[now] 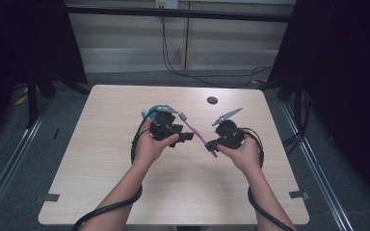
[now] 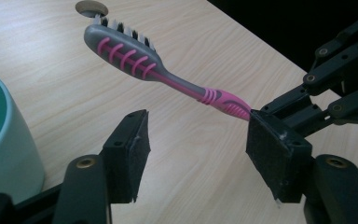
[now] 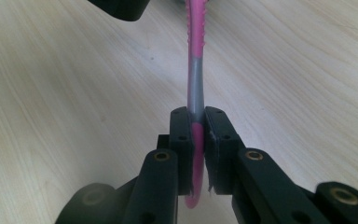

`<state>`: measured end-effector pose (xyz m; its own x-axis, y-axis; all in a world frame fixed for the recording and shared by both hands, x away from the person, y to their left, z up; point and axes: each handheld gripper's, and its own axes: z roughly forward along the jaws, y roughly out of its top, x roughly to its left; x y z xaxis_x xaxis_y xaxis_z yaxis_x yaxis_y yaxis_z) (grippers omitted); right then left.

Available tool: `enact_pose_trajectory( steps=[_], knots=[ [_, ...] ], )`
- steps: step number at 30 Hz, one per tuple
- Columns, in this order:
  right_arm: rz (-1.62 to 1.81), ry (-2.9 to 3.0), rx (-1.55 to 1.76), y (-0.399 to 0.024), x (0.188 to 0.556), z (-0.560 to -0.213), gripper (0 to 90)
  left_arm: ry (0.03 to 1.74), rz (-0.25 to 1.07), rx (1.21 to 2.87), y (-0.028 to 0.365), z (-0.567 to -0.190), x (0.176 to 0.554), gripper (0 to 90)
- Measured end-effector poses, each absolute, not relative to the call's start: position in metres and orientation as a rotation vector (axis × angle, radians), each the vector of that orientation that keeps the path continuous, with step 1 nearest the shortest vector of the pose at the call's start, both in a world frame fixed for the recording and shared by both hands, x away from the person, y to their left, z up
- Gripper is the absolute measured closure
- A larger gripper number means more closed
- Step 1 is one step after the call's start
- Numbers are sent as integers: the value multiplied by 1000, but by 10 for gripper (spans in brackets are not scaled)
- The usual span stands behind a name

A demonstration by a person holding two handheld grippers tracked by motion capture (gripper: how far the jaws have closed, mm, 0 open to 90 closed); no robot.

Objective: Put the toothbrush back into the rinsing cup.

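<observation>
Pale wood table (image 1: 125, 192) lies under both your hands. You look to be mid-handover: your right gripper (image 3: 198, 140) is clamped on the tail of the pink-and-grey toothbrush (image 2: 140, 60), held in the air above the table, while your left gripper (image 2: 196, 149) stands parted with nothing between its pads. Next, bring those pads around the handle and squeeze. Mind the teal cup (image 2: 0, 140) just beside your left jaw; the small dark disc (image 1: 212, 100) sits well clear.
</observation>
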<state>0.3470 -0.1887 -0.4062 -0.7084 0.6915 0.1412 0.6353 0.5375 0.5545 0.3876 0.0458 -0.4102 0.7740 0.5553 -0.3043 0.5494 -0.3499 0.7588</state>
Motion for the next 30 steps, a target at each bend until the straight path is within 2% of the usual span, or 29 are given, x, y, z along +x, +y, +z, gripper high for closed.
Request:
enact_pose_trajectory(
  steps=[5, 21, 25, 29, 30],
  knots=[
    [901, 2681, 1154, -187, 347, -410, 826, 853, 0, 1990, 46, -410, 390, 464],
    [933, 2679, 1146, -183, 348, -406, 826, 877, -44, 1940, 37, -409, 392, 534],
    [946, 2673, 1144, -181, 348, -407, 826, 886, -55, 1929, 40, -408, 393, 585],
    [933, 2677, 1142, -179, 347, -406, 825, 894, -76, 1915, 41, -409, 394, 594],
    [932, 2675, 1142, -179, 348, -406, 825, 891, -84, 1912, 41, -409, 394, 624]
  ],
)
